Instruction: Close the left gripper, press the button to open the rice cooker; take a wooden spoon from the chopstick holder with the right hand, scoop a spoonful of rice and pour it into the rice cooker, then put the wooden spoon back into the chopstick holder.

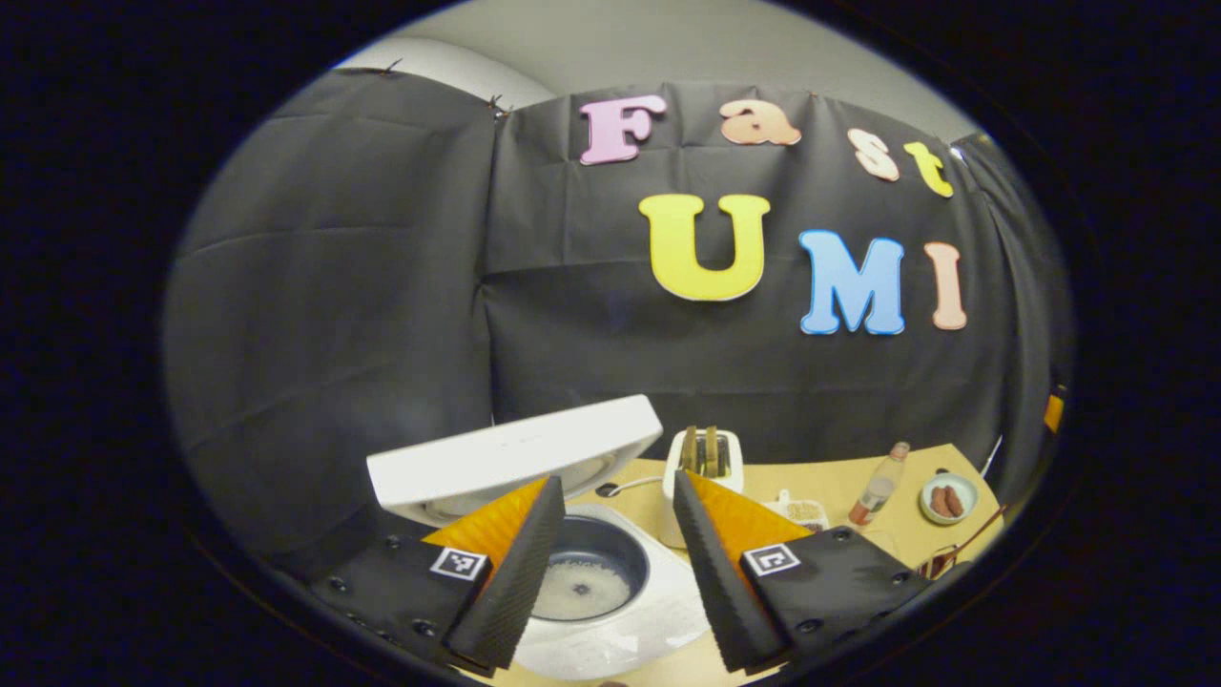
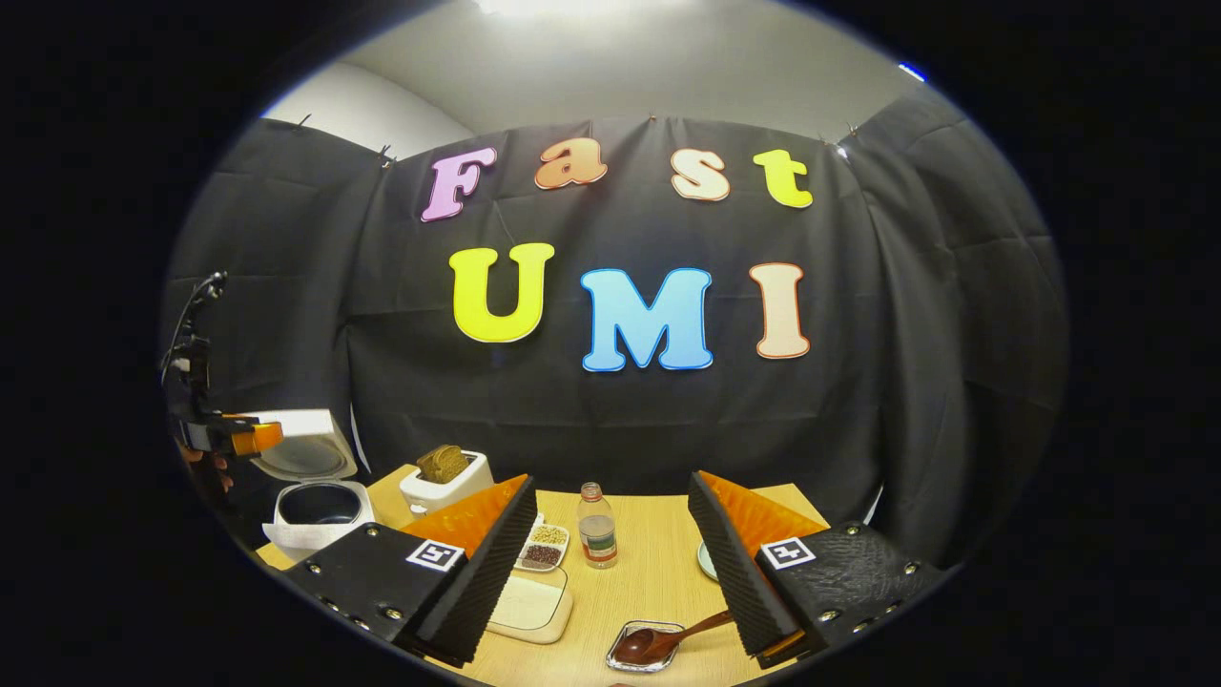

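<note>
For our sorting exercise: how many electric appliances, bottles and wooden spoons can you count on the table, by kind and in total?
Electric appliances: 2 (rice cooker, toaster)
Bottles: 1
Wooden spoons: 1
Total: 4

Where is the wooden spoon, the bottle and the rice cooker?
wooden spoon (image 2: pixel 641 646), right gripper view, on its bowl.
bottle (image 2: pixel 597 530), right gripper view, on its body.
rice cooker (image 1: pixel 596 572), left gripper view, on the inner pot.
</note>
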Demonstrator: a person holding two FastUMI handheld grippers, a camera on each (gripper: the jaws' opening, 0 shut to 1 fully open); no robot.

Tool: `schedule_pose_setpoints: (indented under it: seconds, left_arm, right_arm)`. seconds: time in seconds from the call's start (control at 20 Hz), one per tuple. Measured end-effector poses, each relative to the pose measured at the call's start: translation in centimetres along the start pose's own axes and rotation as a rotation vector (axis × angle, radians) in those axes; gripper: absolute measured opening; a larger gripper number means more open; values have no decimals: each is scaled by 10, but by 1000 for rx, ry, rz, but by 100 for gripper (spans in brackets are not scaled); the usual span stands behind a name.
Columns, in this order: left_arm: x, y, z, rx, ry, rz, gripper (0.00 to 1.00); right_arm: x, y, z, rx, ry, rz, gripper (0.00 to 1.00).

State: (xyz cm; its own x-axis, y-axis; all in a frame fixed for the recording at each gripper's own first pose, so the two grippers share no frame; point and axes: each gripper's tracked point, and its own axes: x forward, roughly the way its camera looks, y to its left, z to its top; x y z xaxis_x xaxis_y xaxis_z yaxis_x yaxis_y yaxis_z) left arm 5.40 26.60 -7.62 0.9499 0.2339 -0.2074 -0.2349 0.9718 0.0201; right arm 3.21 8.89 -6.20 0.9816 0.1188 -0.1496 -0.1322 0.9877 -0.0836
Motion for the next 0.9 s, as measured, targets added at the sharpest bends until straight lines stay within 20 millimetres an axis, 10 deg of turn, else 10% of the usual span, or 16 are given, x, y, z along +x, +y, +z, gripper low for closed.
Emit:
schedule_pose_setpoints:
  seconds: [0.1,0.5,0.9]
  left_arm:
    - [-15,-15,14,-13,-57,-23,95]
    - [-52,-80,23,-61,-130,-135,92]
    - [-79,-141,23,18,-150,-240,92]
  right_arm:
    - [-4,-9,-3,2,2,-12,97]
    - [-17,-56,-17,47,29,-102,97]
    - [-7,-96,-89,156,171,-200,98]
